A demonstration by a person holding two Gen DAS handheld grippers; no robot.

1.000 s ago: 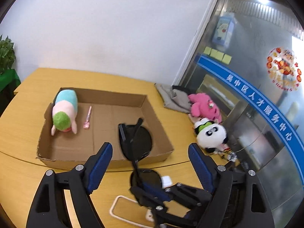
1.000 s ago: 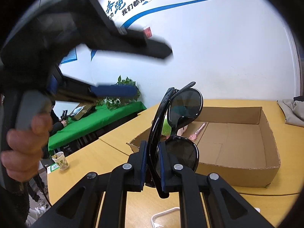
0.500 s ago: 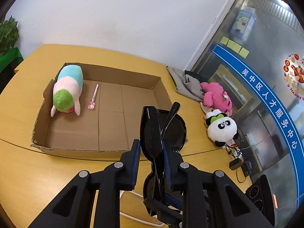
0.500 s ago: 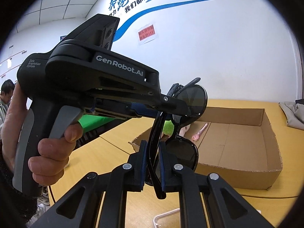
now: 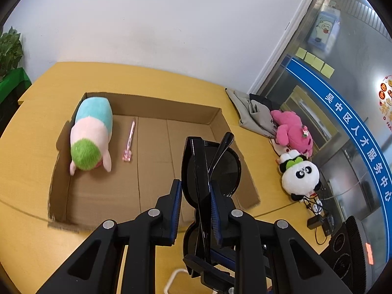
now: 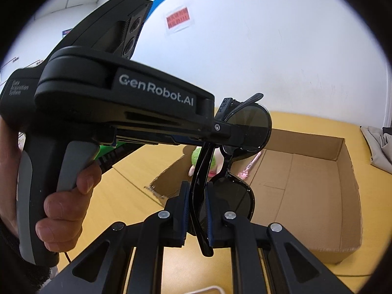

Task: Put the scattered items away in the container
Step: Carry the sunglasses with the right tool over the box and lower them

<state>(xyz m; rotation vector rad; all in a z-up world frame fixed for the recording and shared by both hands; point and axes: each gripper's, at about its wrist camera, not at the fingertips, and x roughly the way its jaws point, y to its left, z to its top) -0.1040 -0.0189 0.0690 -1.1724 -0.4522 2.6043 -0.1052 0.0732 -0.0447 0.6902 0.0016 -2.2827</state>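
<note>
Since a second ago the left gripper (image 5: pixel 196 208) has closed from wide open onto the folded black plastic sunglasses (image 5: pixel 210 169), which the right gripper (image 6: pixel 197 214) also clamps. Both grasp the frame; glasses held on edge in the air, long axis upright, one temple arm splayed at top. They hang over the near right corner of the shallow brown cardboard box (image 5: pixel 156 109). Box floor open in its middle and right; striped plush toy (image 5: pixel 90 134) and pink pen (image 5: pixel 129 139) lie at left. Lenses dark, glossy.
</note>
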